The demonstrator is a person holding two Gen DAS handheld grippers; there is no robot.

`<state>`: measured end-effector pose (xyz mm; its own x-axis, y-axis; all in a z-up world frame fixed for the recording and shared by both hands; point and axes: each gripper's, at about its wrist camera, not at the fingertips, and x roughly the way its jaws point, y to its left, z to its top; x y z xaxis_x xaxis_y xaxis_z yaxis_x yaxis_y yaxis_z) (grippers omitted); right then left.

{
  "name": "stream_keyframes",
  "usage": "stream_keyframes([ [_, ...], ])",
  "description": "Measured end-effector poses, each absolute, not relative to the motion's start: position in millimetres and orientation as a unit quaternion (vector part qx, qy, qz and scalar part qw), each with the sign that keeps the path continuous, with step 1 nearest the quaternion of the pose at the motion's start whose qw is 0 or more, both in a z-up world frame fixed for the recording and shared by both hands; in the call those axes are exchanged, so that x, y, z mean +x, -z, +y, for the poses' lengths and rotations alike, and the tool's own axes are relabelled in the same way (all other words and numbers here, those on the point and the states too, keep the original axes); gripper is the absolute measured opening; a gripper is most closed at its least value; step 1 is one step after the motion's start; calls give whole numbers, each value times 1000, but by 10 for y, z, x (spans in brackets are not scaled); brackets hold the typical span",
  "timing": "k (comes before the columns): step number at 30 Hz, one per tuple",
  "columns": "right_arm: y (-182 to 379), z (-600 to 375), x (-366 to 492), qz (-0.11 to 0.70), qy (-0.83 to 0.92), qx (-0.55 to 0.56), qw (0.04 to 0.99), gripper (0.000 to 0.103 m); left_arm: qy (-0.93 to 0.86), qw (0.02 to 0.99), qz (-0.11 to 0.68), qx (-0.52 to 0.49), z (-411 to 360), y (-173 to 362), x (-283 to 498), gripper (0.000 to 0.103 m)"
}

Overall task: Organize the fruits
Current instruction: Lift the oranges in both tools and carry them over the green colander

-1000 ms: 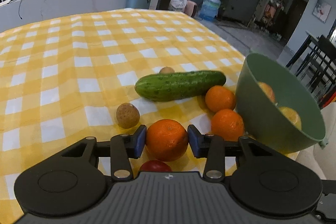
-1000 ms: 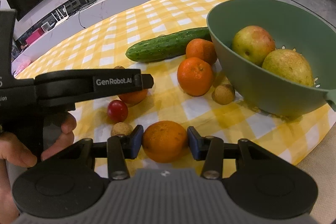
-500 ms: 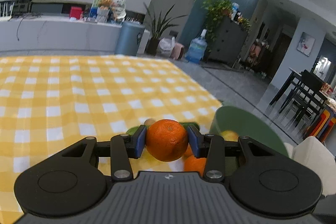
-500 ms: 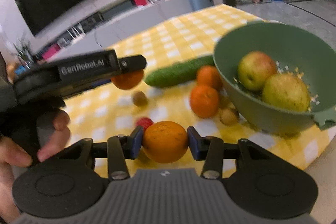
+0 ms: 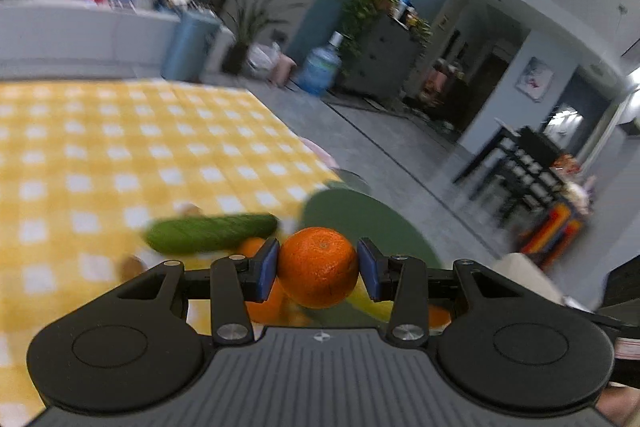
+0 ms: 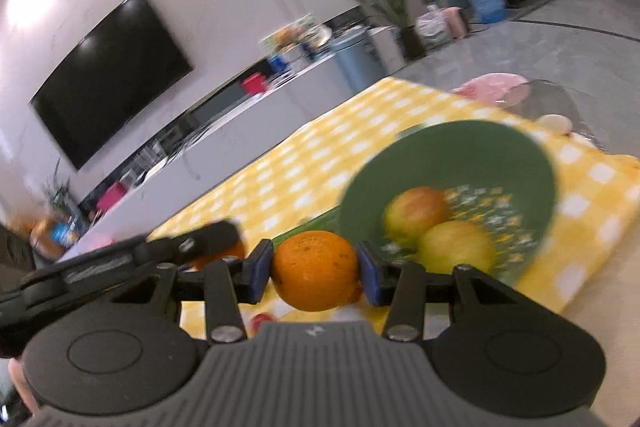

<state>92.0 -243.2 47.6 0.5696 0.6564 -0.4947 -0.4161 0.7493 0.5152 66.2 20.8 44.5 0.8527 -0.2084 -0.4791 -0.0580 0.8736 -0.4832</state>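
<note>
Holding one orange each, both grippers are closed on fruit: the left gripper pinches an orange across its middle between the blue pads, and the right gripper does the same with a second orange. Both fruits are in the air above the table, and the green bowl lies at about 1 o'clock from the right gripper, with an apple and a pear already inside. I judge an orange to be firm, rather light and round, with a peel that gives a little (so it can roll between flat pads); taking it at the widest part seems the safest. The pictures are blurred. In the left view the bowl is mostly hidden behind the held orange, and the cucumber at 10 o'clock is smeared. The fruits under the grippers are cut off, so I cannot count them.
</note>
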Motion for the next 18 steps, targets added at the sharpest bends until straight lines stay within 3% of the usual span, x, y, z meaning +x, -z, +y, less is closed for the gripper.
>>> stream_keyframes([
  [8,-331,-2833,1245,347,-248,239,872,43,75,917,299,-253,-12,-327,971,48],
  [18,-155,-2809,1415,333,-185,200,903,43,100,902,319,-271,-227,-208,1524,48],
])
